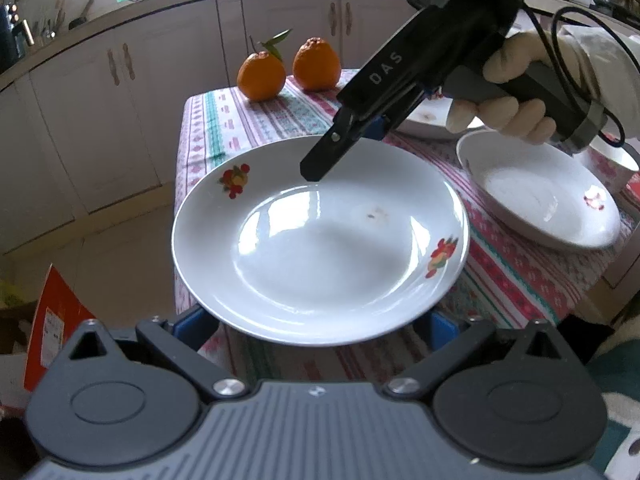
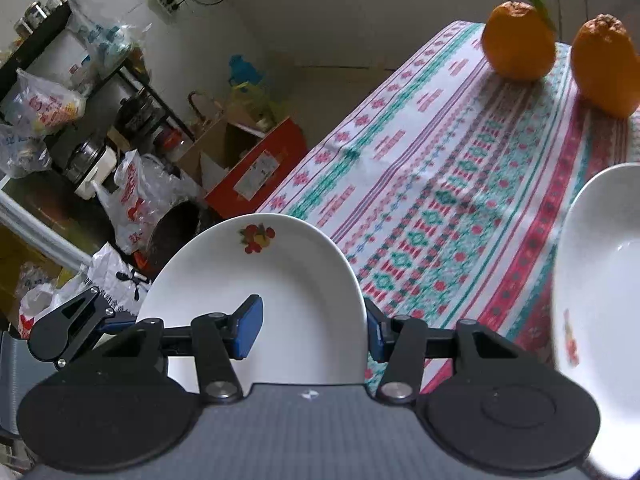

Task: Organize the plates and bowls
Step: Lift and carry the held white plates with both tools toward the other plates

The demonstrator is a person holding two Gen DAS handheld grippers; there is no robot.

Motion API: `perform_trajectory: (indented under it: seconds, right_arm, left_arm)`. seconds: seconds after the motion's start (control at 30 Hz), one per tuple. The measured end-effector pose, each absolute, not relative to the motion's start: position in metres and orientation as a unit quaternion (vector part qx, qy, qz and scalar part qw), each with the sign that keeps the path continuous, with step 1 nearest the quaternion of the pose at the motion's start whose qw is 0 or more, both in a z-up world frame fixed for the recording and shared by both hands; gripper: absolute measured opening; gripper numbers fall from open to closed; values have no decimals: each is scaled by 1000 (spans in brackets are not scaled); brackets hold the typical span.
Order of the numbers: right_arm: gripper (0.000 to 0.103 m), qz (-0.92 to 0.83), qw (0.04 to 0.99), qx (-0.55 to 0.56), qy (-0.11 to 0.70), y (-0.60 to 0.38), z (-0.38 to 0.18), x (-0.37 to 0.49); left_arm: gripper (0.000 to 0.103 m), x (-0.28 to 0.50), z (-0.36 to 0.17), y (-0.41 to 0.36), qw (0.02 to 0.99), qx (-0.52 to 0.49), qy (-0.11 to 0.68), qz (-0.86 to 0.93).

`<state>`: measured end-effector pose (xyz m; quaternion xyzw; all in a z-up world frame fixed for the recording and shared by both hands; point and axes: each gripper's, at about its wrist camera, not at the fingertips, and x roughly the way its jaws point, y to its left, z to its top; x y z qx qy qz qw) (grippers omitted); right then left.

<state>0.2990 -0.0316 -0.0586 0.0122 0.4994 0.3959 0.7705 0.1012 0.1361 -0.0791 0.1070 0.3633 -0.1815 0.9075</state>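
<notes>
Plate [image 1: 320, 248] rim clamped by tilted-down right hand-held gripper [image 2: 312, 332]; left's grip unclear.

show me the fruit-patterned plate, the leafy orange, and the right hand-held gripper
fruit-patterned plate [image 1: 320, 256], left wrist view, bare centre.
leafy orange [image 1: 261, 77], left wrist view, front of the peel.
right hand-held gripper [image 1: 316, 170], left wrist view, fingertips over the plate's rim.

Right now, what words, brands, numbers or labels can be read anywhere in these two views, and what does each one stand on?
"DAS": white letters on the black body of the right gripper, seen from the left wrist.
White label on the red cardboard box: print too small to read.
Red print on the crumpled white plastic bags: too blurred to read.
White plates carry only fruit pictures, no text.
</notes>
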Motion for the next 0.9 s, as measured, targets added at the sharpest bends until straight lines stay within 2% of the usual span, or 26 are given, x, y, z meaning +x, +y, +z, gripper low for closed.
perform_trajectory:
  seconds: [0.4,0.9]
  right_arm:
    - [58,365,791,24,490,-41,-61,334]
    - [58,354,797,20,489,-39,-67,341]
  left_arm:
    - [101,149,-84,135,907,117,355,-195]
    - [101,163,-87,136,906,128,353,-194]
